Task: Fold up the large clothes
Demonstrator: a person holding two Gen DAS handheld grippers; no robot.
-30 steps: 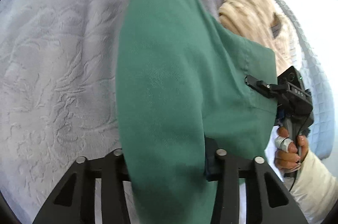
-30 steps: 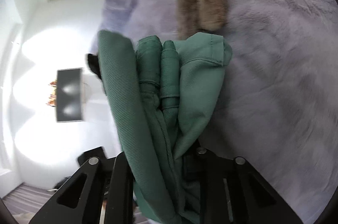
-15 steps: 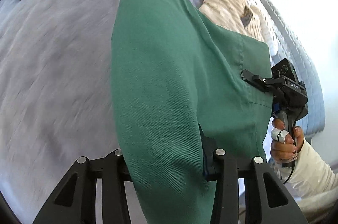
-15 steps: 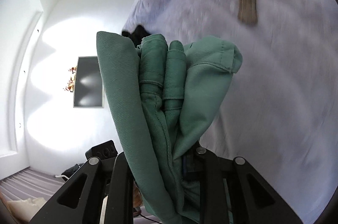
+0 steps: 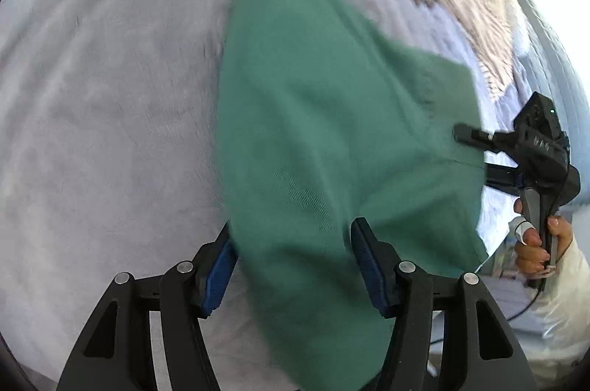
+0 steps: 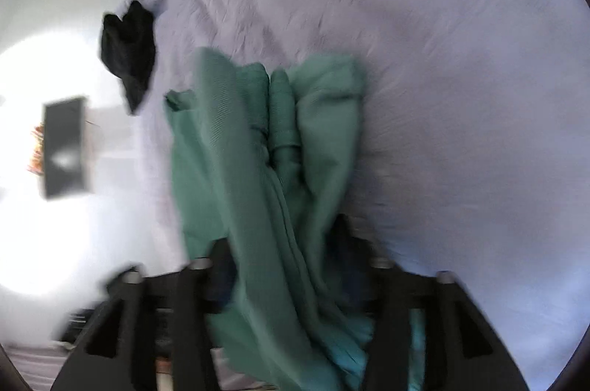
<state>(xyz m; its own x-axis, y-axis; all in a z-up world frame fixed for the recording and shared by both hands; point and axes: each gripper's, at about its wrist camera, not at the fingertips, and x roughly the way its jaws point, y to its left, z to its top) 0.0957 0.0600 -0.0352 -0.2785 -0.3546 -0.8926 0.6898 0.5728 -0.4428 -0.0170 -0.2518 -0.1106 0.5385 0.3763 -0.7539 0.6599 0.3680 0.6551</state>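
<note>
The large green woven-cotton garment [image 5: 324, 140] fills the middle of the left wrist view, draped over the pale lavender textured bedspread [image 5: 110, 103], its far tip reaching the top centre of the frame. The left gripper [image 5: 295, 265] has just been opening: its blue-padded jaws stand apart with the cloth passing between them, the pads no longer pinching it. At the right edge of that view the right gripper [image 5: 475, 151], held in a person's hand [image 5: 534, 243], sits at the garment's other corner. In the right wrist view its jaws have also just been opening, and a bunched stack of green folds runs loosely between them from the bottom centre up to mid-frame.

This looks like the release after laying a fold. To do it well, both corners should drop together so the edge lands straight, and the grippers should draw back along the cloth without dragging it.

A cream furry garment [image 5: 468, 7] lies in the upper right, and a black cloth [image 6: 129, 55] at the bedspread's upper left edge
</note>
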